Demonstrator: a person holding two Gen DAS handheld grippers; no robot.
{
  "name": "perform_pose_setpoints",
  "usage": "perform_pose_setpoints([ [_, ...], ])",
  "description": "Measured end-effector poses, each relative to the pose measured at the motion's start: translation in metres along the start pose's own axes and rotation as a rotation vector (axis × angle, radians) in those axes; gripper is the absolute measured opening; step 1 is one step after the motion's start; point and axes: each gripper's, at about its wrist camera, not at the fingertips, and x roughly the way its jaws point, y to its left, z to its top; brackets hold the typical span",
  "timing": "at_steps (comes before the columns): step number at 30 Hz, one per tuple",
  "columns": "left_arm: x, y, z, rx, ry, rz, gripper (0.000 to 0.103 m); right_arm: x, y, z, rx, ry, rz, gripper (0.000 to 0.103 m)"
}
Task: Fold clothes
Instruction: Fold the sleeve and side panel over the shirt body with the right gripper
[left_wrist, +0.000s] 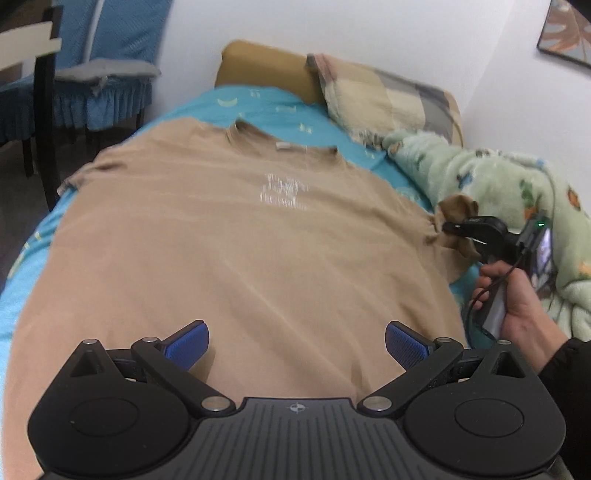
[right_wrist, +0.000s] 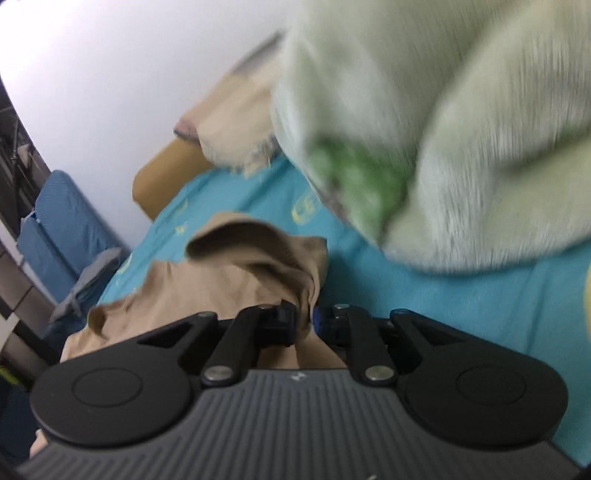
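I am pinching the right sleeve of the tan cotton T-shirt (left_wrist: 236, 236) in my right gripper (right_wrist: 303, 320), its jaws pressed together on the cloth; the shirt is lying flat on the turquoise bedsheet (left_wrist: 280, 107). My left gripper (left_wrist: 297, 345) is hovering spread over the near hem. The fluffy pale-green blanket (right_wrist: 461, 140) is crowding in on the right, so I am risking snagging it and dragging the sleeve crooked.

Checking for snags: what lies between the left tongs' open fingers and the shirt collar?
Only the tan T-shirt itself, its pale chest print midway; nothing else lies between the left tongs and the collar, per left wrist view.
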Motion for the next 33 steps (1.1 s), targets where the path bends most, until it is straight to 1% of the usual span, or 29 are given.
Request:
perform_pose_setpoints([
  [2, -0.008, 0.003, 0.005, -0.008, -0.044, 0.004, 0.103, -0.019, 0.022, 0.014, -0.001, -0.048, 0.004, 0.011],
  [5, -0.022, 0.012, 0.016, -0.030, -0.088, 0.011, 0.103, -0.043, 0.075, 0.035, -0.068, -0.109, -0.006, 0.011],
  [8, -0.039, 0.025, 0.026, -0.055, -0.121, 0.024, 0.103, -0.055, 0.139, 0.059, -0.127, -0.119, -0.005, 0.011],
  [11, -0.057, 0.047, 0.035, -0.089, -0.165, 0.036, 0.103, -0.051, 0.209, 0.066, -0.231, -0.113, -0.005, 0.011],
  [12, -0.062, 0.056, 0.038, -0.102, -0.180, 0.043, 0.103, -0.049, 0.232, 0.063, -0.265, -0.108, -0.002, 0.011],
  [15, -0.072, 0.084, 0.046, -0.150, -0.212, 0.076, 0.103, -0.035, 0.289, 0.036, -0.350, -0.080, 0.047, 0.011],
  [18, -0.071, 0.110, 0.051, -0.194, -0.223, 0.122, 0.103, 0.000, 0.337, -0.009, -0.429, -0.016, 0.074, 0.011],
  [20, -0.066, 0.125, 0.052, -0.216, -0.215, 0.142, 0.103, 0.027, 0.361, -0.045, -0.467, 0.042, 0.070, 0.011],
  [23, -0.053, 0.144, 0.053, -0.244, -0.192, 0.162, 0.103, 0.073, 0.369, -0.085, -0.463, 0.149, 0.063, 0.013],
  [24, -0.048, 0.147, 0.052, -0.250, -0.180, 0.168, 0.103, 0.082, 0.369, -0.095, -0.459, 0.180, 0.060, 0.017],
  [26, -0.041, 0.150, 0.051, -0.254, -0.157, 0.175, 0.102, 0.095, 0.363, -0.106, -0.433, 0.216, 0.073, 0.040],
  [27, -0.037, 0.152, 0.051, -0.254, -0.147, 0.177, 0.102, 0.093, 0.358, -0.108, -0.419, 0.216, 0.080, 0.069],
  [28, -0.035, 0.152, 0.051, -0.250, -0.144, 0.174, 0.102, 0.088, 0.352, -0.109, -0.405, 0.206, 0.087, 0.088],
  [29, -0.034, 0.151, 0.050, -0.244, -0.142, 0.171, 0.102, 0.080, 0.346, -0.107, -0.400, 0.194, 0.089, 0.090],
  [30, -0.034, 0.150, 0.048, -0.233, -0.141, 0.169, 0.102, 0.071, 0.340, -0.103, -0.400, 0.181, 0.090, 0.088],
  [33, -0.033, 0.140, 0.045, -0.191, -0.149, 0.164, 0.102, 0.036, 0.323, -0.087, -0.410, 0.153, 0.097, 0.088],
])
